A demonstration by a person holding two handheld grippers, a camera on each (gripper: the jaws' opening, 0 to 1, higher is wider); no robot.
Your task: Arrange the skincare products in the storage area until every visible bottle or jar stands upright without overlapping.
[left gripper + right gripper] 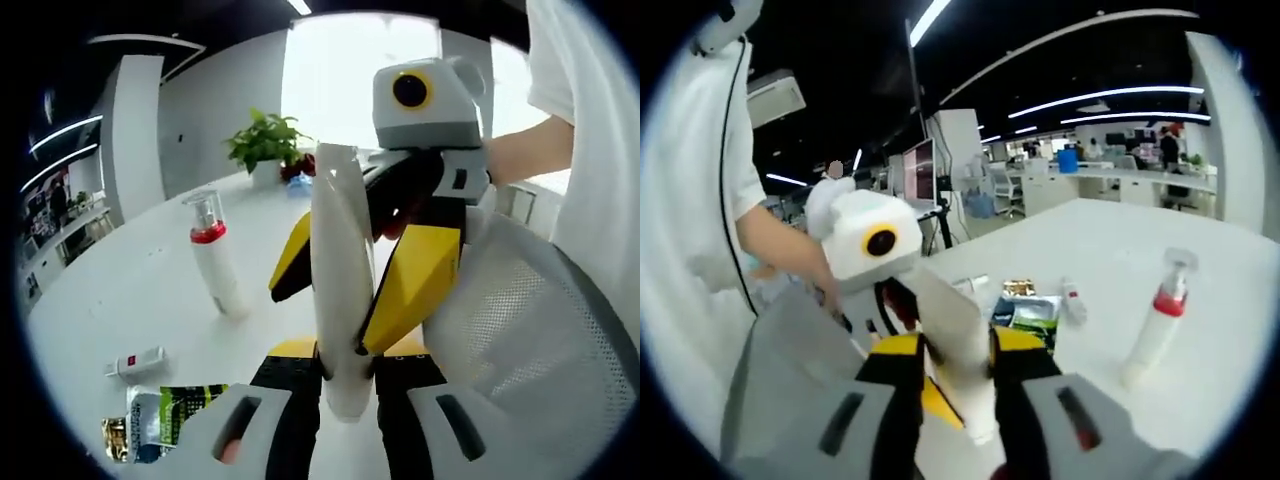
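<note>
I've got both grippers, left gripper (345, 370) and right gripper (958, 358), pinching the white tube (340, 290) midair for a handover; red-collared bottle (213, 262) stands upright mid-table (120, 290), sachets (160, 415) near its edge.

Held between both tools over the desk (120, 290): one tube (340, 290), gripped by the left tool (340, 365) low down and by the right tool (350, 290) at mid-height from the opposite side. Beyond and to the left in the left gripper view, standing upright on the desk: a pump bottle (213, 255). Nearer the desk's edge, lying flat: a small tube (135, 363), with a sachet (175, 412) just beside it. Further back, near the far edge: a potted plant (265, 145).
</note>
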